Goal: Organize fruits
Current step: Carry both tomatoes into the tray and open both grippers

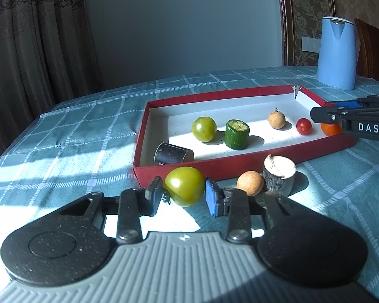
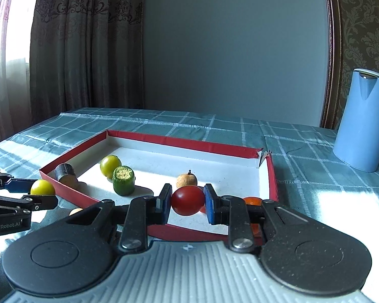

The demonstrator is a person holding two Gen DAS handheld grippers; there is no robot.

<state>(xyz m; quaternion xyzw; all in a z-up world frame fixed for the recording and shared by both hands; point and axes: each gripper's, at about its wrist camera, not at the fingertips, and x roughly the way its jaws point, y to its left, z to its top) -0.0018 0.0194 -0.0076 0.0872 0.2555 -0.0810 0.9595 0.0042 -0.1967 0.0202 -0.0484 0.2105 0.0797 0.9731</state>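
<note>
We log: left gripper [image 1: 184, 195] pinching one glossy green tomato [image 1: 185, 185]; right gripper [image 2: 187, 202] pinching one dark-red tomato [image 2: 188, 200]; red tray [image 1: 240, 165] holding another green tomato [image 1: 204, 129], one cucumber stub [image 1: 237, 134].

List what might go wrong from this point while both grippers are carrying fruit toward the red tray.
1. The right gripper pinches a small red tomato over the red tray; a hard squeeze could burst it, and a careless release could send it rolling into the orange fruit behind.
2. The left gripper holds a green tomato just outside the tray's near wall; a low lift may catch that wall.
3. The tan round fruit and wood stub sit close and may get knocked.
</note>
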